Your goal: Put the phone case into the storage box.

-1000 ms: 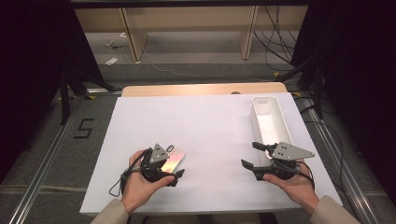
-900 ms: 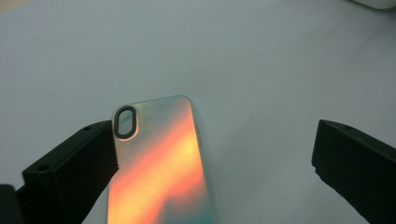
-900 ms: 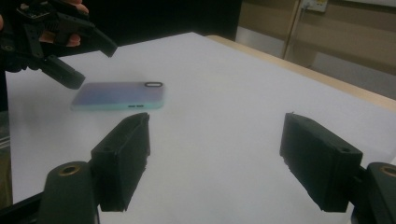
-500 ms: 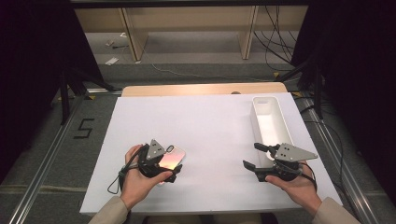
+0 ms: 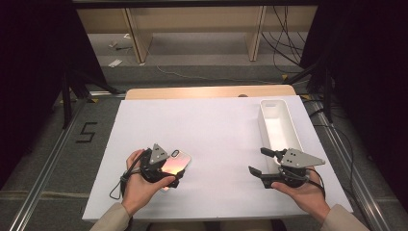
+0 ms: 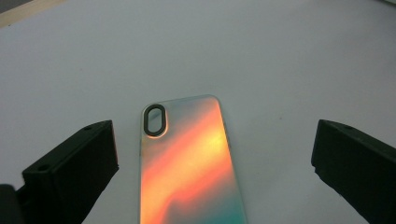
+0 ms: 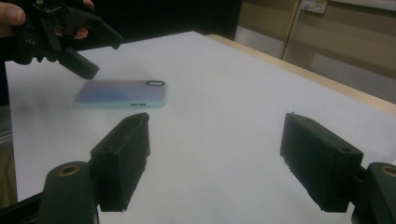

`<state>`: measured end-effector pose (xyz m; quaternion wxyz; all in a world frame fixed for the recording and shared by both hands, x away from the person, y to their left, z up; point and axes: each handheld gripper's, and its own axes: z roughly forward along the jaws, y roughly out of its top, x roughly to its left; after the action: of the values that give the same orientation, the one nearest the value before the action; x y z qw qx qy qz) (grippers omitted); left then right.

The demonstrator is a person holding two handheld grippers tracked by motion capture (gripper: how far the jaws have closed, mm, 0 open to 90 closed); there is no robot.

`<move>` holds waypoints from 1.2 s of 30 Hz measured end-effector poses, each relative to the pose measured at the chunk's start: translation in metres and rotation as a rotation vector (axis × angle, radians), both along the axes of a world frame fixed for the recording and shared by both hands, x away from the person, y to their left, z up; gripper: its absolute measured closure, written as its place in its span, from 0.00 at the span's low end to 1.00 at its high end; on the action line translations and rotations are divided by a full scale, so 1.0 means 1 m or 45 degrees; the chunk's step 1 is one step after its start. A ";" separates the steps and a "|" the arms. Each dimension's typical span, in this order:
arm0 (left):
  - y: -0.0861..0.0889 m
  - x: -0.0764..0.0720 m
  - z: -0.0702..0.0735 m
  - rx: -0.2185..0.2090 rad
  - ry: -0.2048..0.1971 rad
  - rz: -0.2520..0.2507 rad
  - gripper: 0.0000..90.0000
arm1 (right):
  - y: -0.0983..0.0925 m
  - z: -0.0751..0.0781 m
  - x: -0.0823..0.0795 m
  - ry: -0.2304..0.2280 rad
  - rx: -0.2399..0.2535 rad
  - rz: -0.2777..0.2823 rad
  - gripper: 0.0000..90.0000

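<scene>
I have my left gripper low over the phone case, jaws spread wide on either side of it so I can close on its long edges. The case lies flat on the desk. My right gripper waits, jaws open and empty, beside the white tray.

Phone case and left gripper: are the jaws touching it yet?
Apart. In the left gripper view the phone case lies flat between the open jaws of the left gripper, with white table showing on both sides.
</scene>
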<state>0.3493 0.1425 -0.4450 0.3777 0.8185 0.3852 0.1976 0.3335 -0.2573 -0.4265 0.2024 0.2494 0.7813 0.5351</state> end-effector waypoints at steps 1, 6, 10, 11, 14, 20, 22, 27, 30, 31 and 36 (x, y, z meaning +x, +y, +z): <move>0.000 0.001 -0.001 0.005 0.002 0.001 0.00 | 0.000 0.000 0.000 0.000 -0.001 -0.001 0.27; -0.002 0.005 -0.002 0.024 0.035 0.008 0.00 | 0.000 -0.001 0.001 0.007 0.002 -0.002 0.27; -0.006 0.009 -0.005 0.051 0.081 0.022 0.00 | 0.000 -0.001 0.001 0.007 0.000 -0.005 0.27; -0.006 0.010 -0.006 0.059 0.084 0.025 0.00 | 0.000 -0.001 0.001 0.007 0.000 -0.005 0.27; -0.009 0.014 -0.005 0.088 0.104 0.039 0.00 | 0.001 -0.001 0.001 0.005 -0.002 -0.004 0.27; -0.011 0.021 -0.010 0.167 0.158 0.059 0.00 | 0.002 0.000 0.001 0.001 -0.001 -0.001 0.27; -0.012 0.024 -0.014 0.210 0.188 0.045 0.00 | 0.002 0.000 0.001 0.001 -0.001 -0.001 0.27; -0.012 0.029 -0.022 0.271 0.251 0.022 0.00 | 0.002 -0.001 0.001 0.002 0.001 0.000 0.27; -0.012 0.031 -0.024 0.298 0.277 0.022 0.00 | 0.002 0.000 0.001 0.003 0.000 -0.001 0.27; -0.012 0.032 -0.025 0.307 0.283 0.021 0.00 | 0.002 0.000 0.001 0.004 -0.002 -0.001 0.27; -0.014 0.034 -0.028 0.359 0.344 0.029 0.00 | 0.002 0.000 0.001 0.002 0.000 -0.002 0.27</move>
<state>0.3830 0.1284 -0.4726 0.2018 0.8779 0.4102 0.1421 0.3348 -0.2551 -0.4270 0.2022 0.2505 0.7813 0.5347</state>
